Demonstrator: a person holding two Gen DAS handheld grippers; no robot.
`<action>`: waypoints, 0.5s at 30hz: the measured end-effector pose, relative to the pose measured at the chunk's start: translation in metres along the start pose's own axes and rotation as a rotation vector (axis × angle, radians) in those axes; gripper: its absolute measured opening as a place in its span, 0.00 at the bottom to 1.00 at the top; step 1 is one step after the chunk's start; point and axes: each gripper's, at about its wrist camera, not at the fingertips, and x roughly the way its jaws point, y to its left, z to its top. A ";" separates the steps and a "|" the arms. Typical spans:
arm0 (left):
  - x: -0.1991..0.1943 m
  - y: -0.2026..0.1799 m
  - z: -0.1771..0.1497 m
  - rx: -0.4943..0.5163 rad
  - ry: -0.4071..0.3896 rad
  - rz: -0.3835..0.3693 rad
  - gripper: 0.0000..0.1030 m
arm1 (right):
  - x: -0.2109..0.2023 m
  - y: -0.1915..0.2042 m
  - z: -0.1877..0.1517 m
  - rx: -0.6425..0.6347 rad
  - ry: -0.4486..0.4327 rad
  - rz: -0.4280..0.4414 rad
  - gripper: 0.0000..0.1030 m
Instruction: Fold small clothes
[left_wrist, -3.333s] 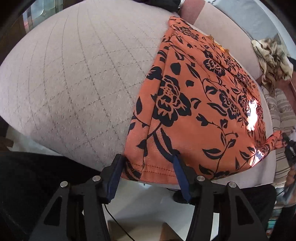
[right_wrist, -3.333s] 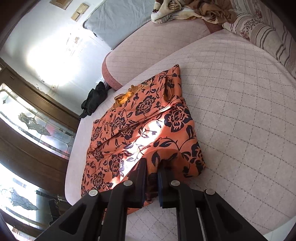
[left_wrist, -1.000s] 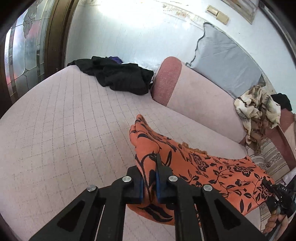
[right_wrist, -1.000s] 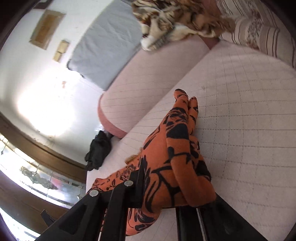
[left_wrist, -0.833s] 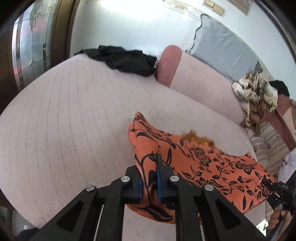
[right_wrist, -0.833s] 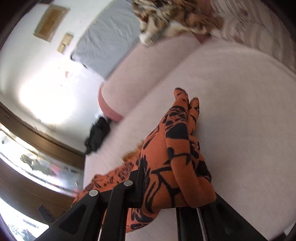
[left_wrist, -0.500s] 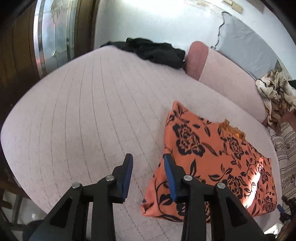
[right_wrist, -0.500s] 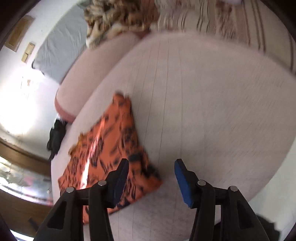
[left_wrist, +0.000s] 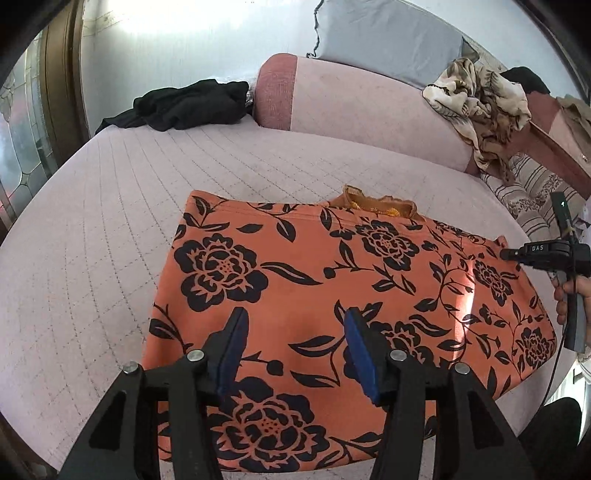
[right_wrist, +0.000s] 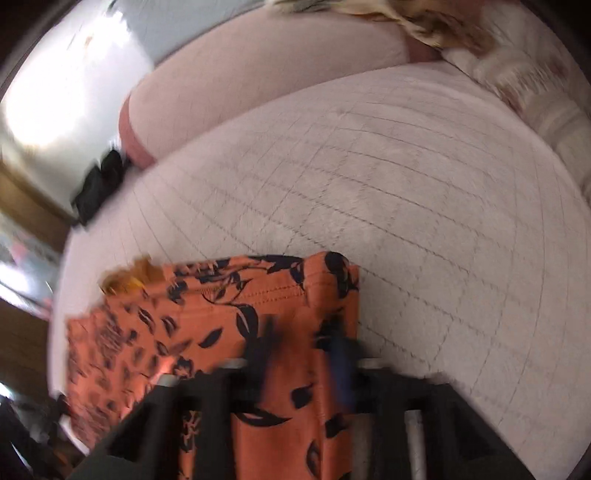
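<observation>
Orange floral garment (left_wrist: 314, 280) — folded flat.
Black flower print; it lies spread on the quilted pink surface — stitched hem visible.

Blurred right gripper (right_wrist: 301, 339) spread above orange floral garment (right_wrist: 221, 314), quilted bed (right_wrist: 424, 206)

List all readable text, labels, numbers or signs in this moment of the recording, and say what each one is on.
"DAS": white letters on the black body of the right claw, seen at the right edge of the left wrist view.
No other text is readable there; the orange floral garment carries only a printed pattern.
The right wrist view is motion-blurred and shows no legible text.
</observation>
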 end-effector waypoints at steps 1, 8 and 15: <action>0.001 0.001 0.000 0.004 0.000 0.006 0.53 | -0.005 0.009 0.002 -0.048 -0.030 -0.037 0.06; 0.041 0.007 -0.006 0.015 0.080 0.050 0.56 | 0.015 0.000 0.008 -0.042 -0.030 -0.158 0.12; 0.007 0.010 -0.003 0.004 -0.010 0.038 0.57 | -0.059 -0.008 -0.007 0.091 -0.220 -0.126 0.50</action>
